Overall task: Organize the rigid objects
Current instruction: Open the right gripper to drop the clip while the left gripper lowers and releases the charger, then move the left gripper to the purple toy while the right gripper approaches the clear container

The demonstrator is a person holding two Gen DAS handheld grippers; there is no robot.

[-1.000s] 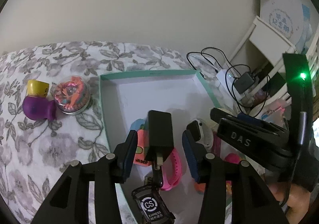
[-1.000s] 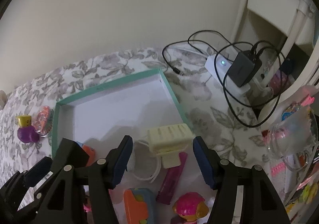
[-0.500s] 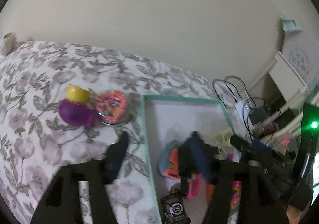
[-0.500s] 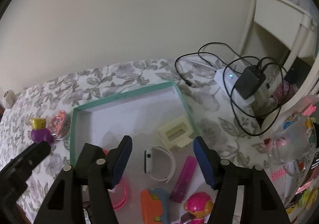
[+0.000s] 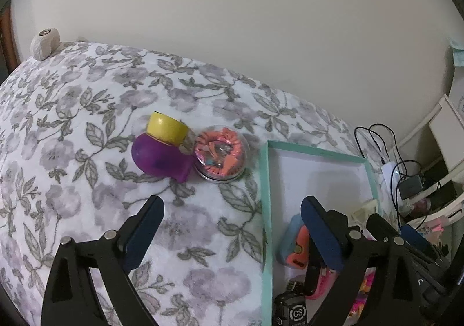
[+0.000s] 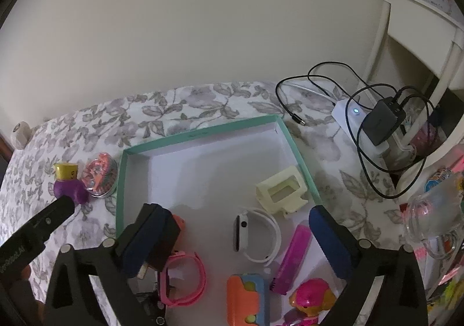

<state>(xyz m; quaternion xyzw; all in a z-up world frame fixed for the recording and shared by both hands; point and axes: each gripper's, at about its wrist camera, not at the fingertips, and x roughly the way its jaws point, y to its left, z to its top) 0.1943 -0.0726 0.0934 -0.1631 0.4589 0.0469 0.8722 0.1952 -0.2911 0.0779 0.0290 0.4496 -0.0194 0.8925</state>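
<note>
- Rigid objects are mostly gathered already inside the teal-rimmed box (image 6: 295, 149), which lies on the floral bed cover (image 5: 87, 210).
- In the box, seen from the right wrist view, are a cream plastic holder (image 6: 281, 191), a white watch (image 6: 255, 234), a pink watch (image 6: 185, 279), a magenta comb (image 6: 293, 256), an orange and blue toy (image 6: 246, 301), a pink doll figure (image 6: 310, 301) and a black charger (image 6: 168, 242).
- 2 items are judged to be left outside: a purple bottle with a yellow cap (image 5: 162, 149) and a clear dome with orange contents (image 5: 221, 153), touching each other just beside the box's left rim.
- The left tool (image 5: 232, 233) hangs over the bed cover near those 2 items; its jaws are opening and nothing is between them.
- The right tool (image 6: 232, 242) hangs over the box; its jaws are opening too, the white watch lies below between them, unpressed.
- The task is judged to be well along, with the 2 outside items probably next.
</note>
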